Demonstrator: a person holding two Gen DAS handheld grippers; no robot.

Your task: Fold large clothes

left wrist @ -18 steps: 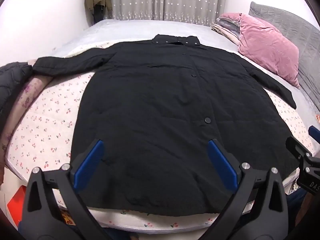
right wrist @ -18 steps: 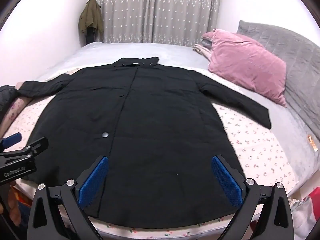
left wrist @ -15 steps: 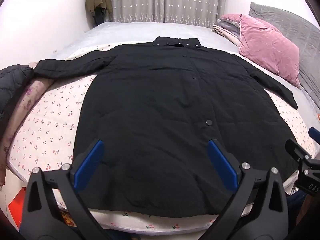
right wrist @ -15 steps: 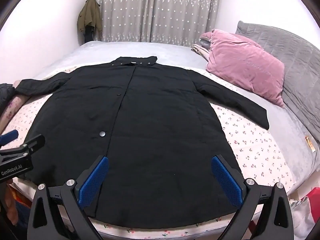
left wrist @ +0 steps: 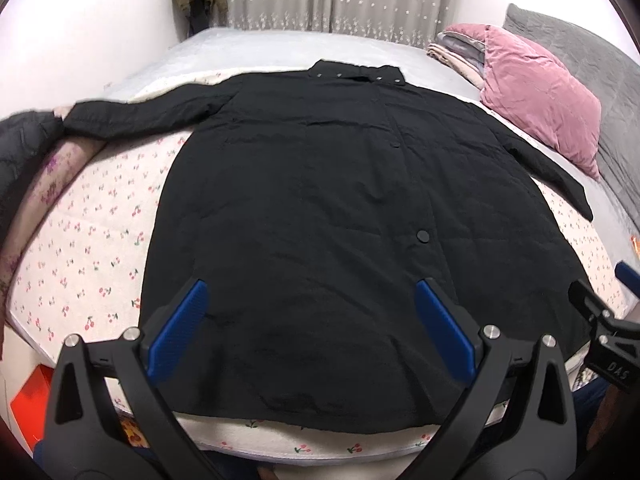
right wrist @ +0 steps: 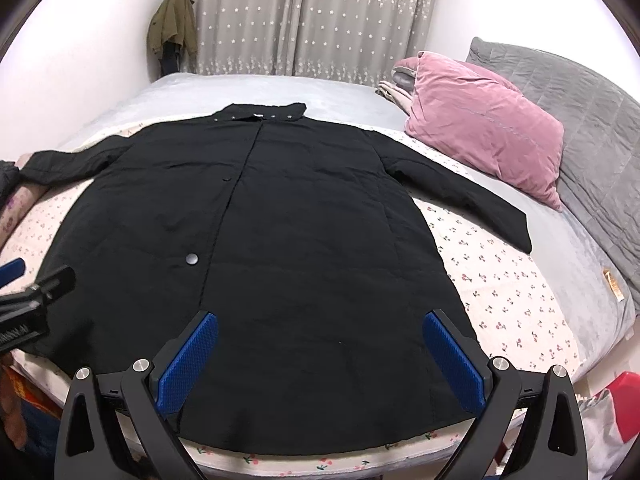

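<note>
A long black coat lies flat and buttoned on the bed, collar at the far end, both sleeves spread out to the sides. My left gripper hovers open above the coat's hem, left of its button line, with nothing between the blue pads. My right gripper is open too, above the hem on the right half. Each gripper shows at the edge of the other's view: the right gripper and the left gripper.
A cherry-print sheet covers the near part of the bed over a grey blanket. A pink pillow and folded cloth lie at the right by a grey headboard. Another dark garment lies at the left edge.
Both views have shifted slightly downward and closer over the coat; the coat itself lies unchanged and both grippers stay open.
</note>
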